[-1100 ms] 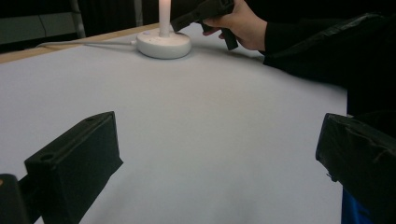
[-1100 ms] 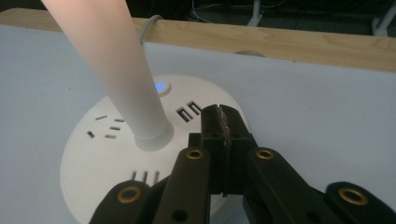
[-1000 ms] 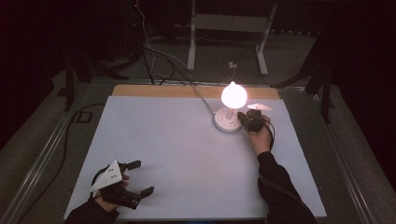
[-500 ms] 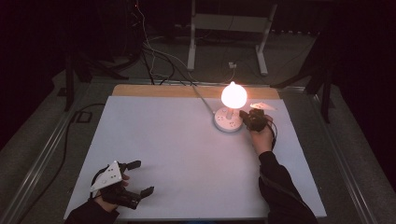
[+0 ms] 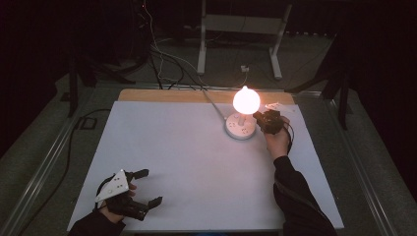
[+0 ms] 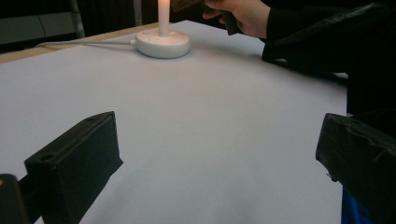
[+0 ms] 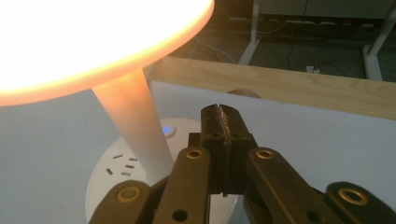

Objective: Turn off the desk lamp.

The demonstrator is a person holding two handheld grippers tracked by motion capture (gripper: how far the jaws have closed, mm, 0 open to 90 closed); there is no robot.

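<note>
The fingers (image 7: 223, 122) of the right gripper (image 7: 219, 114) are seen pressed together, with nothing caught between them, in the right gripper view. Their tips are held just above the round white base (image 7: 116, 172) of a lit lamp (image 5: 245, 100), near a small blue light (image 7: 166, 129) on that base; whether the base is touched cannot be told. Beside the tips, the lamp's pale stem (image 7: 133, 121) is seen rising to the glowing shade (image 7: 93, 37). In the high view, the right gripper (image 5: 266, 121) is held by a hand (image 5: 277, 141) in a dark sleeve (image 5: 295, 196), just to the right of the lamp base (image 5: 240, 127).

The fingers (image 6: 74, 163) of the left gripper (image 6: 219, 158) are spread wide apart, and nothing is held between them. In the high view, this gripper (image 5: 150, 187) is seen resting at the near left corner of the bench (image 5: 187, 162), well apart from the lamp, with a grey three-cornered plate (image 5: 114, 184) on top.

The bench is covered by a white sheet, and a strip of bare wood (image 5: 167, 96) is left showing along the far edge. A white cable (image 5: 214, 104) is run from the lamp base toward the dark floor (image 5: 44, 147) behind, where a white frame (image 5: 241, 34) is stood.
</note>
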